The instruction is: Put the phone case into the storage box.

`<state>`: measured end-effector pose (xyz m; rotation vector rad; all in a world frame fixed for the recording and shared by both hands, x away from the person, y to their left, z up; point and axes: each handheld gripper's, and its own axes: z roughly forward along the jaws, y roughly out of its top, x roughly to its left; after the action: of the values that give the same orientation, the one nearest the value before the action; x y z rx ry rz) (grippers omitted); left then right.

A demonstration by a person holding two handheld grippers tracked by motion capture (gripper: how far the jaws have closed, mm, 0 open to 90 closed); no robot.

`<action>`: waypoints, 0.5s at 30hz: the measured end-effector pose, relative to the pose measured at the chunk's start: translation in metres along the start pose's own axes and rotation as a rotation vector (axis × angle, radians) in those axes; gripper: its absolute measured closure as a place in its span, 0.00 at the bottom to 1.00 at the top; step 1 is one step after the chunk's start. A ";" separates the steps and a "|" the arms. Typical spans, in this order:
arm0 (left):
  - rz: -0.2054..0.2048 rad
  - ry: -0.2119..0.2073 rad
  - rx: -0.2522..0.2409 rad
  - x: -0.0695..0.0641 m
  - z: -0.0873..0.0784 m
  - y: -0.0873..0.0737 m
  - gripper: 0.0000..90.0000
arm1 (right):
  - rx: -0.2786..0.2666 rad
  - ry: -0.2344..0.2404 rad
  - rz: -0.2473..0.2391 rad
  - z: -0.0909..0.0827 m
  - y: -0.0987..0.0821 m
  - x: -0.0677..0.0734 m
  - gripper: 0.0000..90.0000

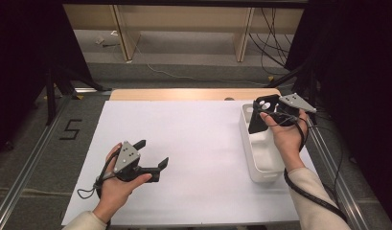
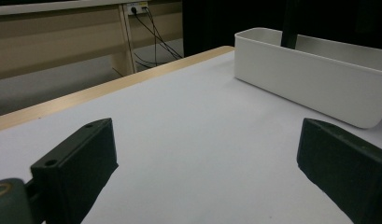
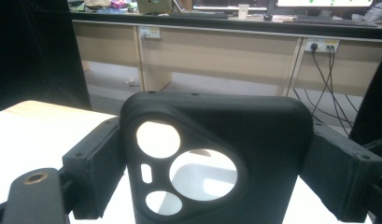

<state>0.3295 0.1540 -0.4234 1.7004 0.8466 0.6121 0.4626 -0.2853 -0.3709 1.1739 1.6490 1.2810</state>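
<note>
A black phone case [image 1: 259, 115] with round camera cut-outs hangs over the far end of a white bin [image 1: 255, 153] at the table's right side. My right gripper [image 1: 264, 111] is shut on the case. In the right gripper view the phone case [image 3: 216, 158] stands upright, clamped at both sides by the two black jaws, and the bin's inside shows through its holes. My left gripper [image 1: 151, 154] rests low over the white table top near the front left, jaws spread wide with nothing between them. The left gripper view looks across the table to the white bin [image 2: 314, 79].
The table [image 1: 193, 143] is covered in white, with a wooden strip [image 1: 184, 94] along the far edge. Metal rails run beside the table on both sides. A floor mark "5" [image 1: 70, 129] lies at the left. Wooden desks and cables stand beyond.
</note>
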 end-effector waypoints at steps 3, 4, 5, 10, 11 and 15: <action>0.001 0.000 0.001 0.001 0.000 0.000 0.05 | 0.009 0.000 -0.009 0.002 -0.001 0.001 0.17; 0.002 0.000 0.001 0.001 0.000 0.000 0.05 | 0.013 0.001 -0.010 0.003 -0.001 0.002 0.17; 0.002 0.000 0.000 0.000 0.000 0.000 0.05 | 0.015 0.002 -0.011 0.003 -0.001 0.002 0.17; 0.000 -0.001 -0.001 0.000 0.000 0.000 0.05 | 0.025 -0.001 -0.018 0.006 0.000 0.003 0.17; 0.000 -0.001 -0.001 0.000 0.000 0.000 0.05 | 0.028 -0.003 -0.021 0.007 -0.001 0.003 0.17; 0.000 0.000 0.001 0.001 0.000 0.000 0.05 | 0.034 -0.007 -0.016 0.009 -0.002 0.002 0.17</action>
<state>0.3298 0.1544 -0.4234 1.7014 0.8475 0.6118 0.4700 -0.2802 -0.3753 1.1822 1.6784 1.2422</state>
